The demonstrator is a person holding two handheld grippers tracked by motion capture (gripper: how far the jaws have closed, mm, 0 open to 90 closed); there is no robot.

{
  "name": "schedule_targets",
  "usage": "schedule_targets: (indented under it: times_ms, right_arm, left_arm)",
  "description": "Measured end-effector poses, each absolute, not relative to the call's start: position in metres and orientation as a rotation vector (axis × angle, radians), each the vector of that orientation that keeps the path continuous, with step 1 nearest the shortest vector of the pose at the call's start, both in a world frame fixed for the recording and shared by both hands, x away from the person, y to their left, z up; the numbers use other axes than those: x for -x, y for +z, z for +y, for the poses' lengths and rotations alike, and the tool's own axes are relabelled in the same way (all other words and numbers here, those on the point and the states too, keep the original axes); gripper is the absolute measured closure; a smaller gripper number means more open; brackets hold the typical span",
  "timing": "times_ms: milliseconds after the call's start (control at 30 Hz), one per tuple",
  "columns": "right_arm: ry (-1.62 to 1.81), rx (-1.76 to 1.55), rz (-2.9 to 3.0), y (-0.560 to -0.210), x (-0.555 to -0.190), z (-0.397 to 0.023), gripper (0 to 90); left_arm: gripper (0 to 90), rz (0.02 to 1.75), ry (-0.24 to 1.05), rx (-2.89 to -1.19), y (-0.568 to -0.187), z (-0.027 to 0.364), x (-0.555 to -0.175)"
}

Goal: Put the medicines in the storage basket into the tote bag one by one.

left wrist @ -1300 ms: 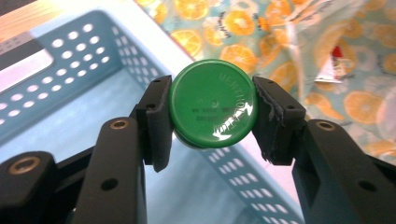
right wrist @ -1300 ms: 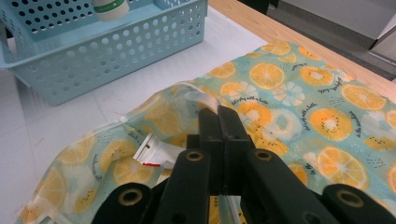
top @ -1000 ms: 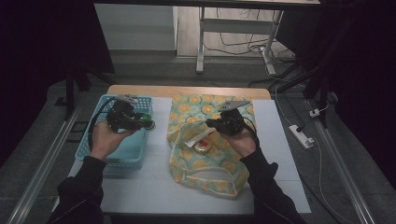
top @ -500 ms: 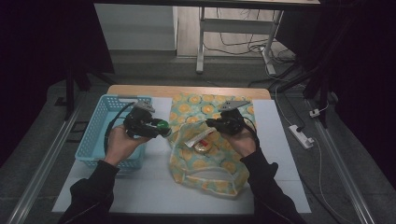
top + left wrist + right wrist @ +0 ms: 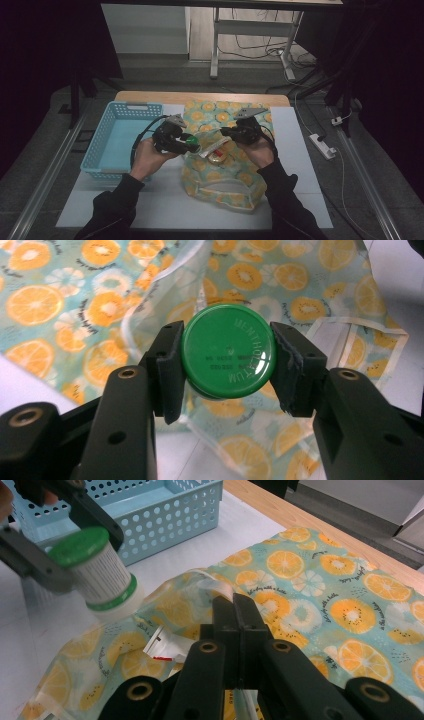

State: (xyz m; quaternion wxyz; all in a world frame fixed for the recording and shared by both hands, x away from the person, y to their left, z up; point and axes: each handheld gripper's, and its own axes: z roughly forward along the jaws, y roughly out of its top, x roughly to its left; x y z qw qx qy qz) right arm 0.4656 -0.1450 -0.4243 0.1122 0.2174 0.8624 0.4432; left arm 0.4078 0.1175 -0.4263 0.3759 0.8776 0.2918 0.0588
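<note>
Your green-capped jar (image 5: pixel 228 356) sits just left of centre in the high view, clamped by its cap between the half-open left tongs (image 5: pixel 187 144), right at the mouth of the fruit-print bag (image 5: pixel 225 172). In the right gripper view it hangs at the upper left, tilted toward the opening. Your right tongs (image 5: pixel 235 611) are pressed fully together on the bag's clear upper edge, lifting it so the mouth gapes. The blue basket (image 5: pixel 107 145) stands at the left on the white surface (image 5: pixel 165 205). You look to be mid-way through loading the jar; next, ease it in under the raised edge, then let go.
</note>
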Motion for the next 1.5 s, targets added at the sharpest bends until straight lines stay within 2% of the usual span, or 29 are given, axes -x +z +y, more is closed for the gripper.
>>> schedule_targets:
  times_ms: [800, 1500]
  right_arm:
    - [1.303, -0.643, 2.525, -0.423, -0.466, -0.147, 90.0]
    - [1.299, -0.647, 2.528, -0.424, -0.468, -0.148, 90.0]
  left_arm:
    - [51.3, 0.659, 0.147, -2.308, -0.442, 0.053, -0.428]
    - [51.2, 0.702, 0.172, -2.331, -0.468, 0.033, -0.447]
